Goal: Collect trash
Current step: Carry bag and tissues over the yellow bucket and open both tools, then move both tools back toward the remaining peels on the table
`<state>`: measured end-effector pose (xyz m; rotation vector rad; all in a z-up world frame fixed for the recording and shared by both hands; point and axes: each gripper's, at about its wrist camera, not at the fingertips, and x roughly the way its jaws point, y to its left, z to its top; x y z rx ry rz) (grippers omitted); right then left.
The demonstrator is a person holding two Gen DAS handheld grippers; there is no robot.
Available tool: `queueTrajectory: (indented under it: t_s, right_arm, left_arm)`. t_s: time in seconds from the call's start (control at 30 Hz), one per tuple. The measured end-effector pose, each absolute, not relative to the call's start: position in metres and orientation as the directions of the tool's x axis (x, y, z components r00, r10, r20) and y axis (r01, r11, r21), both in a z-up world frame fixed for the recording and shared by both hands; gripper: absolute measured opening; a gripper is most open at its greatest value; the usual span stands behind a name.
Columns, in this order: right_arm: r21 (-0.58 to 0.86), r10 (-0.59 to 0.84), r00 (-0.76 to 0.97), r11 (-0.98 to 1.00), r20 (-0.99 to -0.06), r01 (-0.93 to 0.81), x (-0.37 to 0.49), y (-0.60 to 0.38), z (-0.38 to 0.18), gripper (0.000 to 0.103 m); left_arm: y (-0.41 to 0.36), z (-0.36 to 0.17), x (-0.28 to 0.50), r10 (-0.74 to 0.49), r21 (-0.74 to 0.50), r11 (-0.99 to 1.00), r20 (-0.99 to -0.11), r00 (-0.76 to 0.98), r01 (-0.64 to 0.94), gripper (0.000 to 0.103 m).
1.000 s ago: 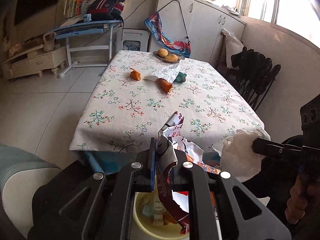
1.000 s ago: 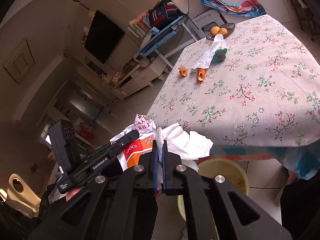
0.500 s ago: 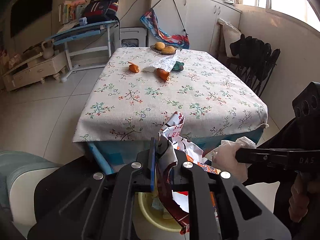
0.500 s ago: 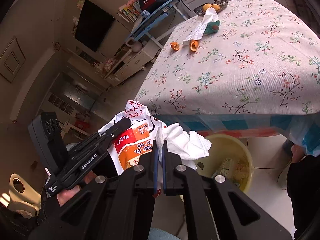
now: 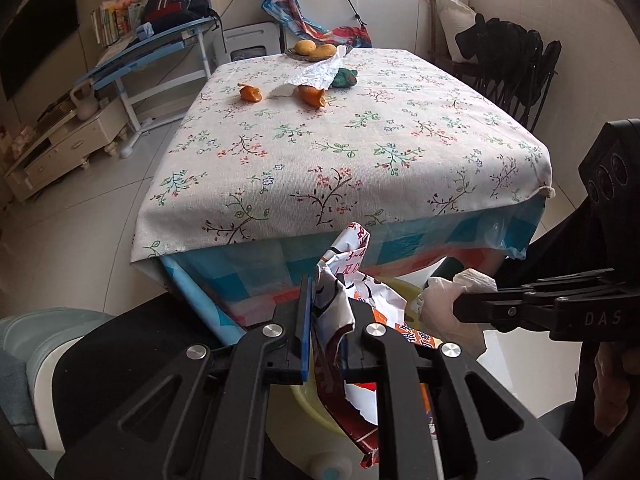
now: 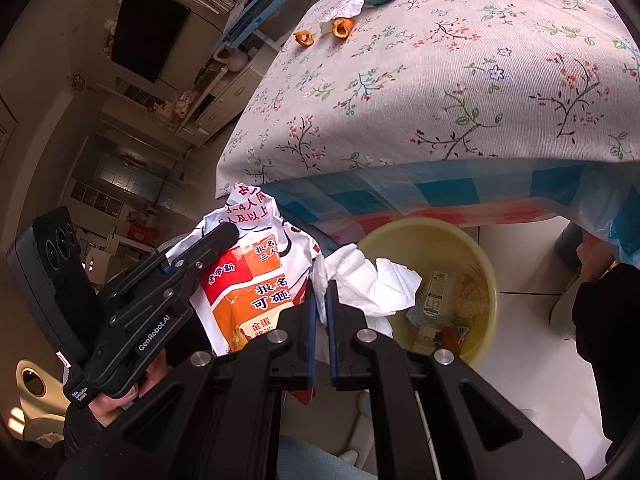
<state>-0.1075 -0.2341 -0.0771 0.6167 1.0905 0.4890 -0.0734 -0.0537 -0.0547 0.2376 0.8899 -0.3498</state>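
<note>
Both grippers have dropped below the table edge since a second ago, now over the round yellow plastic bin. Left gripper stays clamped on the crumpled red-and-white printed wrapper; right gripper stays pinched on the white paper tissue. Release looks next.

My left wrist camera sits low in front of the table, below its near edge, looking level along the cloth toward the far cabinets. My right wrist camera sits off to the right, tilted downward and leftward, close above the yellow bin on the floor. Both views share the table's near edge, the orange peels far back, and each shows the other gripper from the side
</note>
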Motion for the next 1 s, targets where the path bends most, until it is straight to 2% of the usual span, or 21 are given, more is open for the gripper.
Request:
queueTrajectory:
  t_s: [0.1, 0.13, 0.2, 0.37, 0.43, 0.53, 0.87, 1.0]
  right_arm:
    - [0.661, 0.627, 0.375, 0.749, -0.682, -0.051, -0.109, -0.235, -0.079, 0.01]
    - [0.654, 0.618, 0.375, 0.756, -0.691, -0.041, -0.109, -0.236, -0.079, 0.024]
    - [0.642, 0.601, 0.382, 0.766, -0.702, -0.024, -0.111, -0.238, -0.08, 0.04]
    - [0.635, 0.586, 0.409, 0.772, -0.699, -0.022, -0.114, -0.244, -0.074, 0.04]
    - [0.633, 0.582, 0.422, 0.774, -0.695, -0.025, -0.115, -0.245, -0.071, 0.041]
    - [0.621, 0.567, 0.449, 0.783, -0.69, -0.035, -0.117, -0.246, -0.065, 0.044]
    - [0.585, 0.524, 0.525, 0.809, -0.67, -0.062, -0.118, -0.248, -0.051, 0.049]
    - [0.561, 0.501, 0.56, 0.824, -0.66, -0.076, -0.119, -0.248, -0.043, 0.049]
  left_arm:
    - [-0.06, -0.062, -0.073, -0.184, 0.073, 0.912, -0.809, 0.559, 0.405, 0.011]
    - [-0.06, -0.064, -0.072, -0.183, 0.071, 0.91, -0.815, 0.549, 0.409, 0.011]
    - [-0.062, -0.067, -0.071, -0.174, 0.076, 0.908, -0.825, 0.538, 0.411, 0.012]
    - [-0.063, -0.07, -0.07, -0.161, 0.081, 0.91, -0.834, 0.527, 0.407, 0.019]
    - [-0.063, -0.069, -0.071, -0.162, 0.082, 0.911, -0.831, 0.532, 0.405, 0.03]
    - [-0.064, -0.067, -0.072, -0.162, 0.087, 0.91, -0.824, 0.542, 0.404, 0.038]
    - [-0.062, -0.059, -0.074, -0.2, 0.056, 0.914, -0.8, 0.566, 0.401, 0.052]
    - [-0.057, -0.052, -0.075, -0.212, 0.036, 0.927, -0.77, 0.601, 0.373, 0.062]
